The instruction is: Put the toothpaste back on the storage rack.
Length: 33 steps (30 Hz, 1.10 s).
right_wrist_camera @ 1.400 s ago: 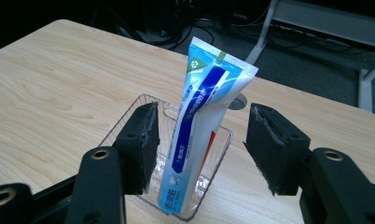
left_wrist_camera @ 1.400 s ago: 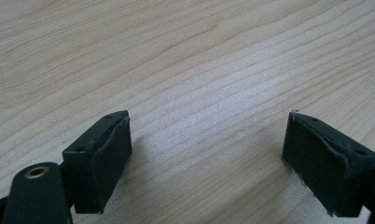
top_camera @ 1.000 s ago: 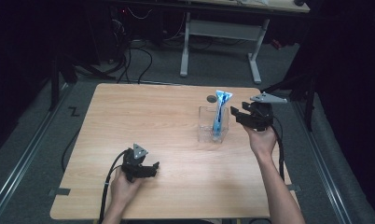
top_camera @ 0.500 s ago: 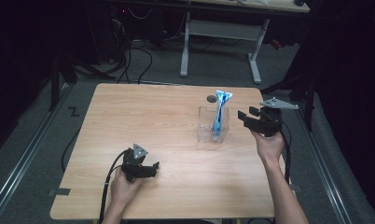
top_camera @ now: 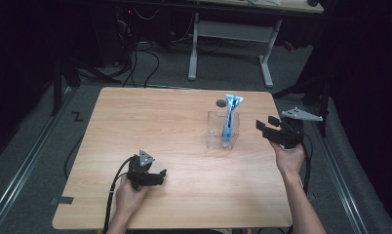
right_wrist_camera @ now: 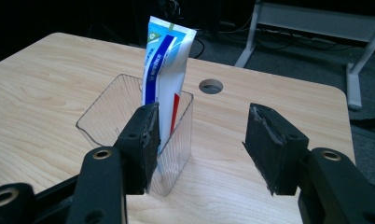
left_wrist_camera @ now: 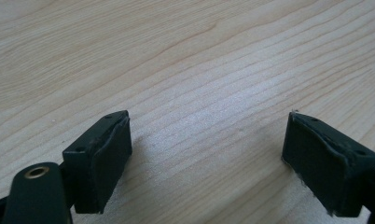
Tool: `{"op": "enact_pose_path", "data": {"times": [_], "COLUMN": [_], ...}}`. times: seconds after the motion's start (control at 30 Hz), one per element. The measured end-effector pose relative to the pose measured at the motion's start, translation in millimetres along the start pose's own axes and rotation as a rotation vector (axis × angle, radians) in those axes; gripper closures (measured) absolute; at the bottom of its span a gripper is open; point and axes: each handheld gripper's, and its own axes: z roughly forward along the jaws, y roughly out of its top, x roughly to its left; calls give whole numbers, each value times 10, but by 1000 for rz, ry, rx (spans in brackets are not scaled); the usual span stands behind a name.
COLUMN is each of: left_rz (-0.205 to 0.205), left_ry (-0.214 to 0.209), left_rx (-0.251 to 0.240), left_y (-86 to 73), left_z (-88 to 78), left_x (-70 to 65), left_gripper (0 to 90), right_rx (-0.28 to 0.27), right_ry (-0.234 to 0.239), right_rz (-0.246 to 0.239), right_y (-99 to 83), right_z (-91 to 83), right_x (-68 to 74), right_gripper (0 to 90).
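A blue and white toothpaste tube (top_camera: 230, 117) (right_wrist_camera: 163, 81) stands upright in a clear plastic holder (top_camera: 222, 131) (right_wrist_camera: 125, 126) on the right half of the wooden table (top_camera: 174, 146). My right gripper (top_camera: 266, 127) (right_wrist_camera: 199, 140) hangs to the right of the holder, apart from it. Its jaws have just been opening and stand open with nothing between them. My left gripper (top_camera: 157, 178) (left_wrist_camera: 206, 154) rests low over the table near the front left, open over bare wood.
A round cable hole (top_camera: 220, 103) (right_wrist_camera: 211, 86) lies in the table just behind the holder. A white desk frame (top_camera: 230, 34) stands on the floor beyond the far edge. Cables (top_camera: 111, 190) trail from the left gripper off the front edge.
My right gripper has drawn back to the right, away from the holder and the tube standing in it, and its jaws have spread wider. The left gripper has stayed put.
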Motion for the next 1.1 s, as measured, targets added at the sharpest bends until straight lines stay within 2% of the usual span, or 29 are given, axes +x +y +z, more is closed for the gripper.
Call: {"op": "enact_pose_path", "data": {"times": [0.3, 0.43, 1.1], "left_rz": [0, 0, 0], "left_ry": [0, 0, 0], "left_rx": [0, 0, 0], "left_y": [0, 0, -1], "left_z": [0, 0, 0], "left_x": [0, 0, 0], "left_gripper": [159, 159, 159], "right_rx": [-4, -8, 7], "right_ry": [-5, -24, -37], "right_rz": [18, 15, 69], "right_y": [-83, -136, -388], "right_z": [-78, -100, -135], "right_x": [-63, -89, -212], "right_gripper": [449, 453, 457]}}
